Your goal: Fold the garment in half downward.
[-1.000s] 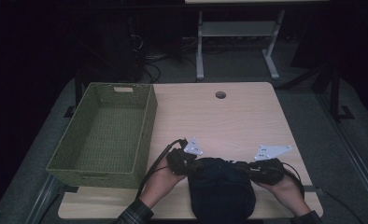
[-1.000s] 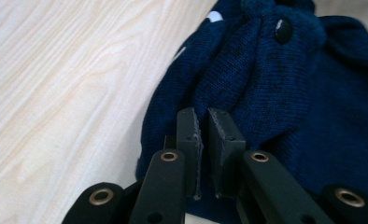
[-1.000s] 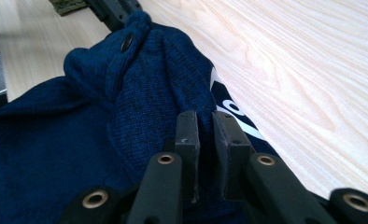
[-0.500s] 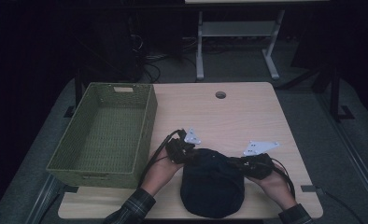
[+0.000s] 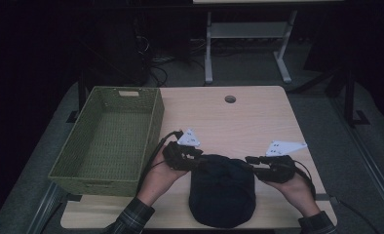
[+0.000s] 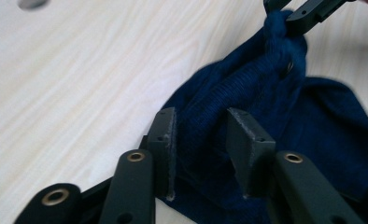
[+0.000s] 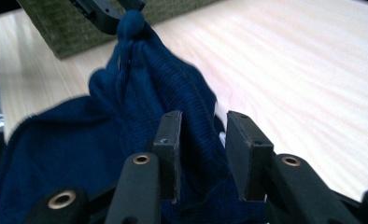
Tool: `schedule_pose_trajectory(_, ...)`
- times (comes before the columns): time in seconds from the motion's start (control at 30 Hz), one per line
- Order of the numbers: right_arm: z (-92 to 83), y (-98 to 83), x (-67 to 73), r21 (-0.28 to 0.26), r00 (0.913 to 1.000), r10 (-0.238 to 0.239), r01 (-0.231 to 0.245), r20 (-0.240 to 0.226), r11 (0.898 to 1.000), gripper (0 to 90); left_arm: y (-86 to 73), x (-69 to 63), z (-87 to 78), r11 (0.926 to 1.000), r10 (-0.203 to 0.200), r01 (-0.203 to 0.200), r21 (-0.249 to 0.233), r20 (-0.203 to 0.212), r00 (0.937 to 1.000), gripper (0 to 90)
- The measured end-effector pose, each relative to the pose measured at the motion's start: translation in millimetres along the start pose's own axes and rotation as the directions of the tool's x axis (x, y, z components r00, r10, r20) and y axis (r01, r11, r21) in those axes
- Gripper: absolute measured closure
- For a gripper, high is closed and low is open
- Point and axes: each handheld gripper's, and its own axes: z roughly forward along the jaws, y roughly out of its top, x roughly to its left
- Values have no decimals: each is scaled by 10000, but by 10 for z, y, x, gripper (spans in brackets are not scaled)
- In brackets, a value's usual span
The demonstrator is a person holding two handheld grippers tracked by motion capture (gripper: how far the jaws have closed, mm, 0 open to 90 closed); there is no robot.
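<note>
Two grippers, left gripper [image 5: 198, 161] and right gripper [image 5: 250, 160], jaws just been opening, released | blue sweater [image 5: 222, 195] between them, near-centre surface [image 5: 258, 117] | we lift clear, avoiding snags.

The dark blue knit garment [image 5: 222, 195] hides the table's near edge; the high view is too dim to make out either gripper's fingertips against its cloth.

High view: above the near edge, looking forward and down over the table [image 5: 258, 122].
Gripper views: close, low, facing each other across the blue knit garment [image 6: 275, 107].
</note>
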Motion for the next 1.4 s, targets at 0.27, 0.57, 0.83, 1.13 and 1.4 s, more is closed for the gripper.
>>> schedule_pose_trajectory(0.27,-145,120,-88,-280,9997,66,-60,229,9996,699,84,110,-145,9993,-79,62,-379,-464,9989,638)
schedule_pose_trajectory(0.57,129,63,-326,442,9983,541,-550,227,9975,891,155,349,293,9973,-502,532,500,-579,9971,899)
schedule_pose_trajectory(0.83,265,-58,-269,916,9975,586,-549,-385,9943,896,67,339,558,9913,-692,677,1127,93,9976,900)
schedule_pose_trajectory(1.13,86,-102,-33,611,9940,247,-182,-1066,9980,896,-3,59,348,9960,-528,446,778,1065,9929,899)
schedule_pose_trajectory(1.4,48,-185,175,706,9872,167,-55,-1586,9975,896,-147,-196,238,9964,-360,239,817,1499,9880,899)
